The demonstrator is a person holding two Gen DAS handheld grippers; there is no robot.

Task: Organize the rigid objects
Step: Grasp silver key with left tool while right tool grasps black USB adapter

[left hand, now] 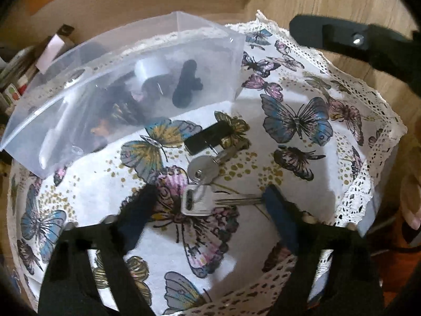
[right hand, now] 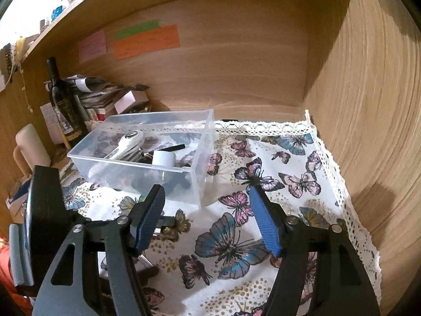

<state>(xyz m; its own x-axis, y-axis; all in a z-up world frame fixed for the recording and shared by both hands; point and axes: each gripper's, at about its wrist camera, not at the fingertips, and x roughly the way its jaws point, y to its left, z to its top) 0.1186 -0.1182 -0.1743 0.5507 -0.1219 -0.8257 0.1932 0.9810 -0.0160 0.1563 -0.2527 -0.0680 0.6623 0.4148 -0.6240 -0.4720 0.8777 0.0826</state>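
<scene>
A bunch of silver keys (left hand: 202, 184) with a black lock cylinder (left hand: 209, 138) lies on the butterfly cloth (left hand: 263, 121). My left gripper (left hand: 208, 200) is open, its fingers either side of the lower key, close above the cloth. A clear plastic box (left hand: 118, 84) behind holds a white cylinder, black parts and a white tool; it shows in the right wrist view too (right hand: 147, 155). My right gripper (right hand: 208, 202) is open and empty, hovering right of the box. The lock cylinder (right hand: 168, 221) peeks out behind its left finger.
Wooden shelf walls (right hand: 368, 105) close in the back and right. A dark bottle (right hand: 63, 105), stacked papers (right hand: 97, 97) and a white roll (right hand: 31, 142) stand at the left. The cloth's lace edge (right hand: 342, 197) runs along the right wall.
</scene>
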